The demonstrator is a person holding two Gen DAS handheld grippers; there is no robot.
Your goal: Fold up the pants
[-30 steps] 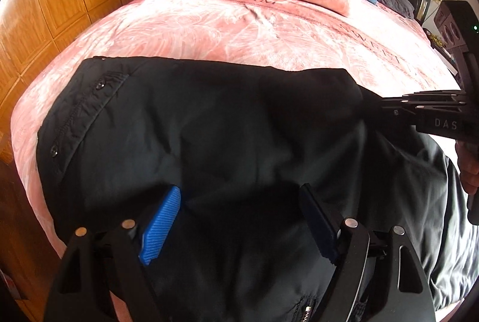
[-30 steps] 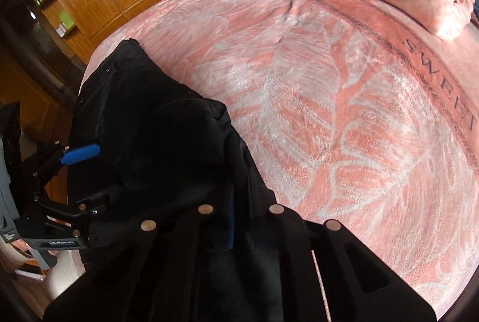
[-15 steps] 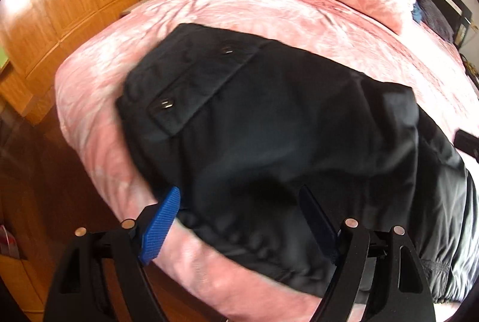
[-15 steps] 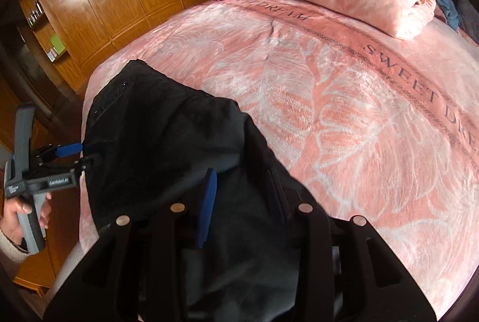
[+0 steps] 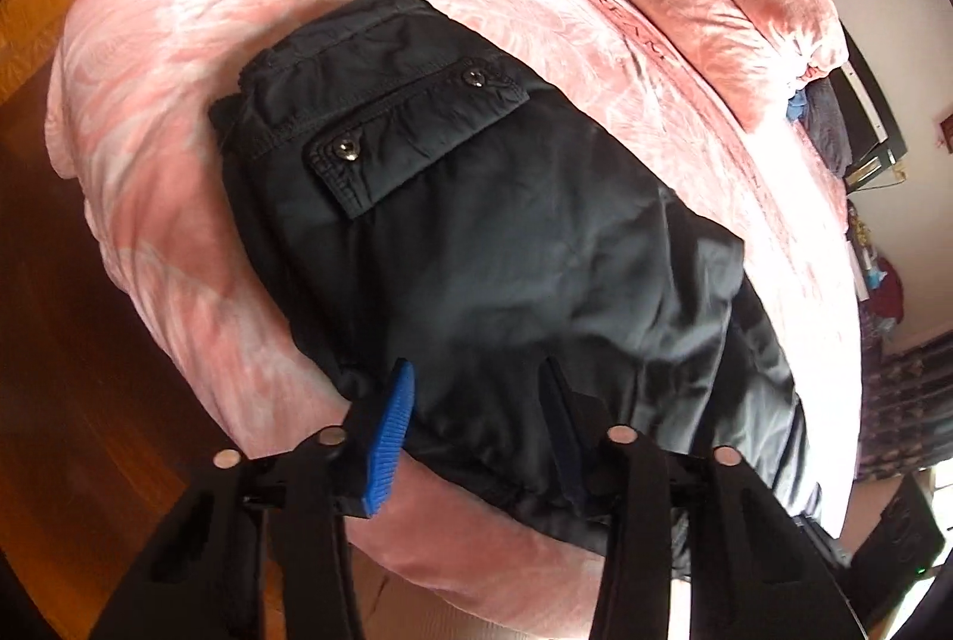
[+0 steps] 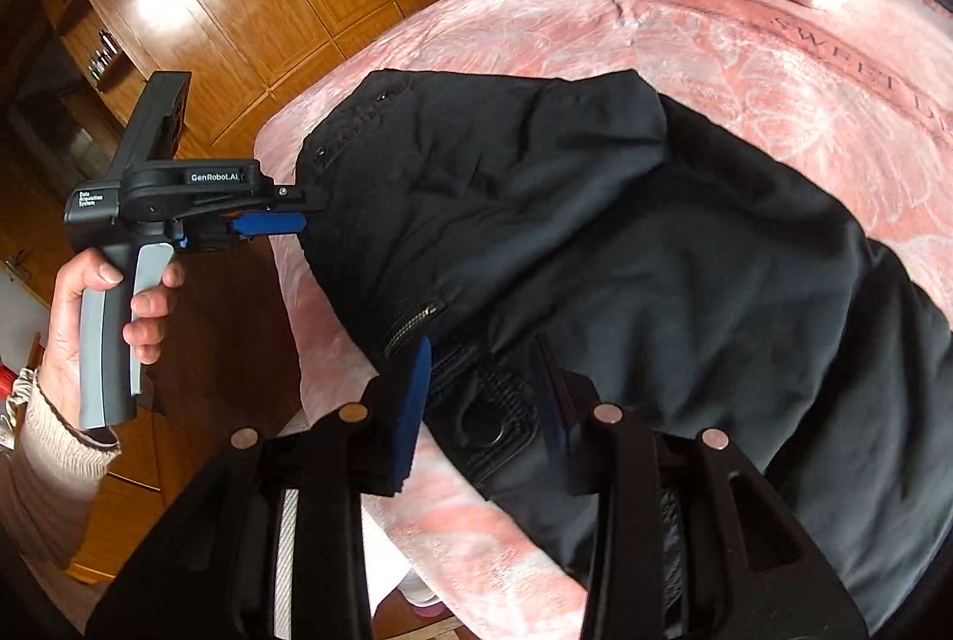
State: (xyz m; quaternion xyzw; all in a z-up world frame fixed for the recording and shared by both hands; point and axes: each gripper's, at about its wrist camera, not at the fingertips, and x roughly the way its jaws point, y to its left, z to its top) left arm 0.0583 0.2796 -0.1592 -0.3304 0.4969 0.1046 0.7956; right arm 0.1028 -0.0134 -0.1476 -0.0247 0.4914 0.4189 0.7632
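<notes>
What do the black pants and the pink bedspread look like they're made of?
Black pants: thin woven cloth, maybe nylon or cotton blend, matte with fine crinkles and metal snaps. Pink bedspread: plush fleece or velvet, going by its soft sheen and fuzzy nap.

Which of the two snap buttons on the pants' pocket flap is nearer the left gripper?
The snap at the flap's lower-left corner; the other snap sits further up, toward the pillows. The left gripper hovers at the black pants' near edge.
</notes>
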